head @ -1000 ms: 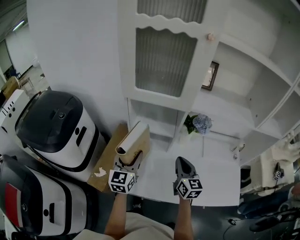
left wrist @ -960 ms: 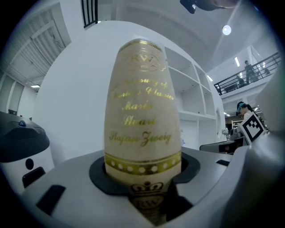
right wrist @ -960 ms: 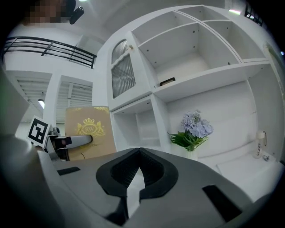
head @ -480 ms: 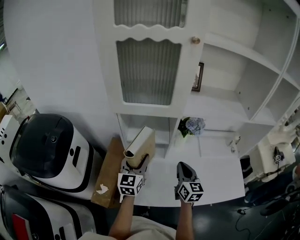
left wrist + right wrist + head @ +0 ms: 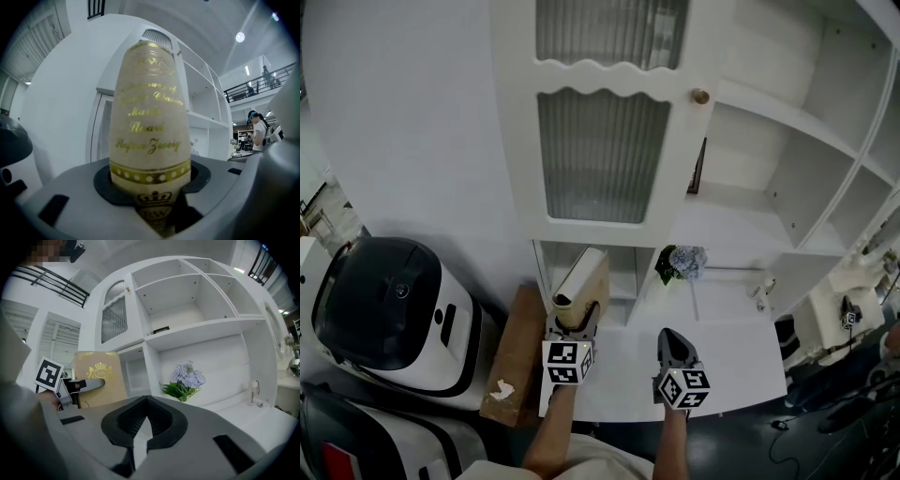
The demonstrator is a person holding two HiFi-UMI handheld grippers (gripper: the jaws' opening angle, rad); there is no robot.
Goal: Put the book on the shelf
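Note:
A tan book (image 5: 584, 281) with gold lettering and a gold crown stands upright, its spine (image 5: 150, 126) facing my left gripper's camera. My left gripper (image 5: 572, 319) is shut on the book's lower end, at the left of the white counter (image 5: 722, 352). The same book (image 5: 97, 380) shows at the left of the right gripper view, with the left gripper's finger across its cover. It is held in front of the low open compartment (image 5: 619, 272) under the glass cabinet door (image 5: 598, 155). My right gripper (image 5: 670, 339) is shut and empty over the counter.
A bunch of pale blue flowers (image 5: 682, 262) stands on the counter under the shelves. Open white shelves (image 5: 787, 178) rise at the right, one holding a dark frame (image 5: 699, 167). A small bottle (image 5: 761, 292) stands further right. A cardboard box (image 5: 514, 352) and two white-and-black machines (image 5: 384, 309) are at the left.
The head view has shifted, so the cabinet sits a little lower and to the right. The left gripper with the book has come slightly closer to the low compartment. The right gripper has barely moved.

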